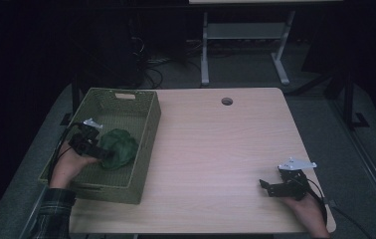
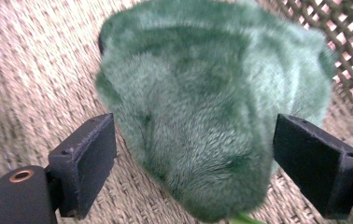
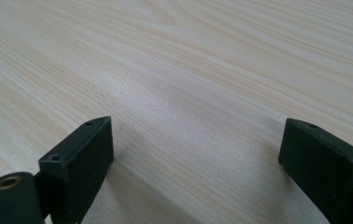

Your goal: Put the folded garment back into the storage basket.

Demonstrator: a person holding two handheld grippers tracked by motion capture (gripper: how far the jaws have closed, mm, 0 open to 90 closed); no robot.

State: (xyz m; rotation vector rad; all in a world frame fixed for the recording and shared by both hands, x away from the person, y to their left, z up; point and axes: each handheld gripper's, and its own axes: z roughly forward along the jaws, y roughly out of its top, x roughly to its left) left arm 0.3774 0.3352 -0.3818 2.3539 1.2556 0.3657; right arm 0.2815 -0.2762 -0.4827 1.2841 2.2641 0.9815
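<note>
Left gripper [image 2: 193, 163] sitting with jaws spread wide, a green plush toy [image 2: 212, 102] lying between them, pads not pressing on it. Toy is resting on the floor of the woven basket [image 1: 146, 124] at the surface's [image 1: 216, 149] left edge. Right gripper [image 3: 195, 158], jaws apart and empty, is hovering low over bare wood near the right corner.

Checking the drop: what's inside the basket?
A green plush lies on the basket floor, between the open jaws of the left hand-held gripper, pads clear. The floor beneath the plush is covered.
</note>
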